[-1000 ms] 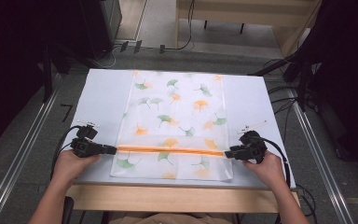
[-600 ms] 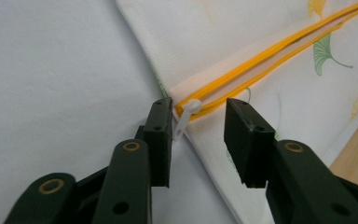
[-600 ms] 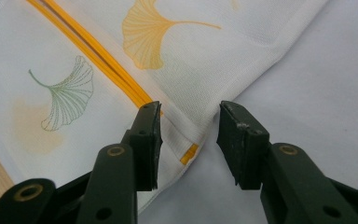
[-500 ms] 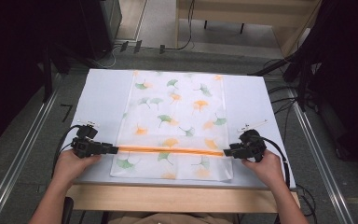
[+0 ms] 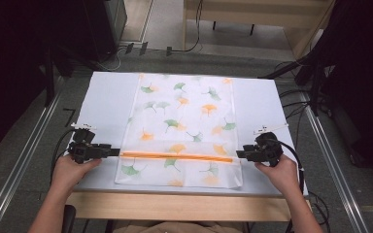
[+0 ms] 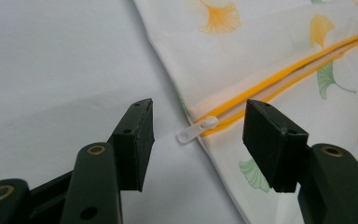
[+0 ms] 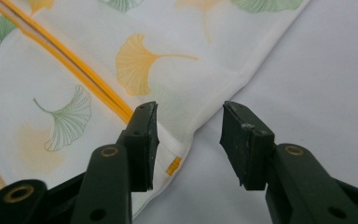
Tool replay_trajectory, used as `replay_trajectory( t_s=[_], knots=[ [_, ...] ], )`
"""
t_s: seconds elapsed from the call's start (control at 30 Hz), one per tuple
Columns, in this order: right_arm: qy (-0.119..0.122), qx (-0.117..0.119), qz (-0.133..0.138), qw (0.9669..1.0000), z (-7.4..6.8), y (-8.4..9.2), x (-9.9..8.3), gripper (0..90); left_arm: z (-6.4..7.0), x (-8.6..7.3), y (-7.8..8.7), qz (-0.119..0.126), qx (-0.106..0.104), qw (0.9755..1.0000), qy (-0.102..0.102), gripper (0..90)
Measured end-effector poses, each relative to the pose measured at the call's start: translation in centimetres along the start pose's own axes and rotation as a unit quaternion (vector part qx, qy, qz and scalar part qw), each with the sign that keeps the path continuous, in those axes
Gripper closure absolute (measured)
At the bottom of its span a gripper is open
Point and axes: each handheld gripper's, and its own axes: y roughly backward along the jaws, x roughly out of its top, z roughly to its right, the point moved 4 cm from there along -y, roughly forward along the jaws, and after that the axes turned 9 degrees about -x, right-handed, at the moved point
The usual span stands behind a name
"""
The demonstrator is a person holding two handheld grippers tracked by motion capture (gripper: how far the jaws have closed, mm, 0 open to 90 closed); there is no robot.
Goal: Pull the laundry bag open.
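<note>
The left tongs (image 6: pixel 198 140) stand released, jaws having just been opening, with the small white plastic zipper pull (image 6: pixel 196 129) lying loose between them, untouched by either pad. The right tongs (image 7: pixel 189 140) are also released and have just been opening; the right-hand corner of the flat white mesh zipper bag printed with green and orange ginkgo leaves (image 5: pixel 182 126) lies under their gap, unpinched. The bag lies flat in the middle of the white tabletop (image 5: pixel 107 97), its orange zipper line (image 5: pixel 177 156) running left to right across the near part, between the two tongs. The zipper looks fully drawn to the left end. Judging from this, letting go cleanly is the step: lift both tongs straight away without snagging the pull or dragging the mesh, so the bag stays flat.
</note>
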Motion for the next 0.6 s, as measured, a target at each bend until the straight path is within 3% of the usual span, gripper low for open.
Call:
replay_trajectory(
  t_s=[0.2,0.4,0.6],
  knots=[
    [-0.015,-0.013,0.036,0.9992,1.0,1.0,0.0,52.5,-0.5,0.4,1.0,0.027,0.016,0.9995,-0.003,39.6],
    [-0.019,-0.034,0.05,0.998,2.3,1.3,-0.4,47.1,-1.1,0.6,1.7,0.042,0.045,0.9979,-0.02,38.4],
    [-0.045,-0.05,0.069,0.9954,3.7,1.8,-0.6,46.6,-1.8,0.7,2.2,0.055,0.058,0.9966,-0.022,36.6]
  ],
)
